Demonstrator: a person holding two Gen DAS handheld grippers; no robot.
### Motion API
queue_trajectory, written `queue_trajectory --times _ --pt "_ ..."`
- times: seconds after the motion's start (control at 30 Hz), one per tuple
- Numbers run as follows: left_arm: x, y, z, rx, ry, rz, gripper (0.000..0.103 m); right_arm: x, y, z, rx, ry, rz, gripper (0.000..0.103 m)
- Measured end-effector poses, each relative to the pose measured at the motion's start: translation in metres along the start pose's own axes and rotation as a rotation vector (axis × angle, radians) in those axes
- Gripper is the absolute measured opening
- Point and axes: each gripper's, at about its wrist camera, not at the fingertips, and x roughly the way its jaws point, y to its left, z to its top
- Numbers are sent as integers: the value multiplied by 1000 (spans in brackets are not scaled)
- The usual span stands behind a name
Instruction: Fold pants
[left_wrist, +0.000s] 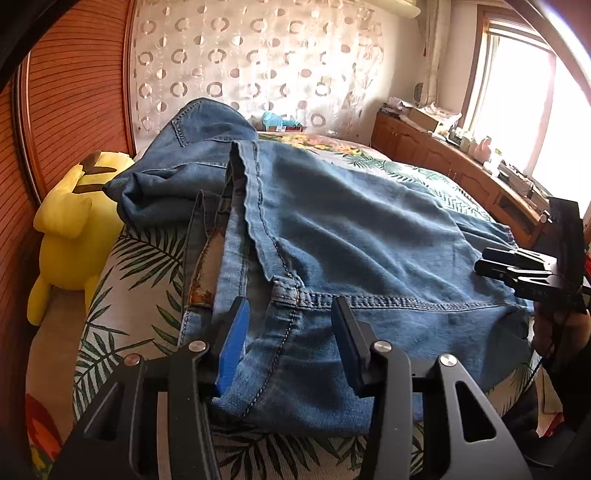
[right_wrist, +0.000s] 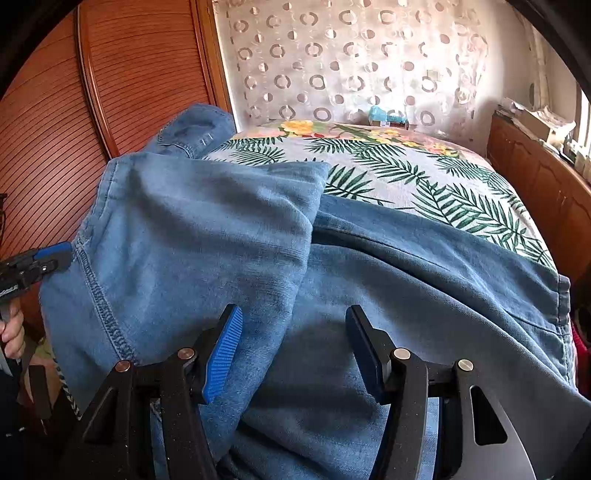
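Note:
Blue denim pants (left_wrist: 351, 236) lie folded on the bed with the leaf-print cover (left_wrist: 136, 280). In the left wrist view my left gripper (left_wrist: 290, 325) is open, its fingers straddling the waistband seam near the bed's front edge. My right gripper appears there at the far right (left_wrist: 495, 264), at the pants' right edge. In the right wrist view my right gripper (right_wrist: 293, 334) is open above the denim (right_wrist: 221, 236), where one layer overlaps another. My left gripper shows at that view's left edge (right_wrist: 55, 254), touching the denim's stitched hem.
A yellow plush toy (left_wrist: 70, 232) sits at the bed's left side by the wooden slatted wardrobe (right_wrist: 110, 92). A wooden cabinet (left_wrist: 454, 162) with clutter runs along the right under a bright window. A circle-patterned curtain (right_wrist: 351, 55) hangs behind the bed.

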Motion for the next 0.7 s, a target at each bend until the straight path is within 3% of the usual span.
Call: queue_trajectory --times 0.4,0.47,0.57,0.7 --pt "12 -10 4 49 38 10 35 12 -8 -3 -17 1 -5 60" --pt "11 -11 4 54 38 9 27 13 -7 -4 -21 3 -10 60" --pt "6 -12 5 60 25 10 20 11 -2 -5 -34 4 -20 60" --pt "-15 -13 9 61 -19 16 19 11 -4 -5 -26 -2 -21 60"
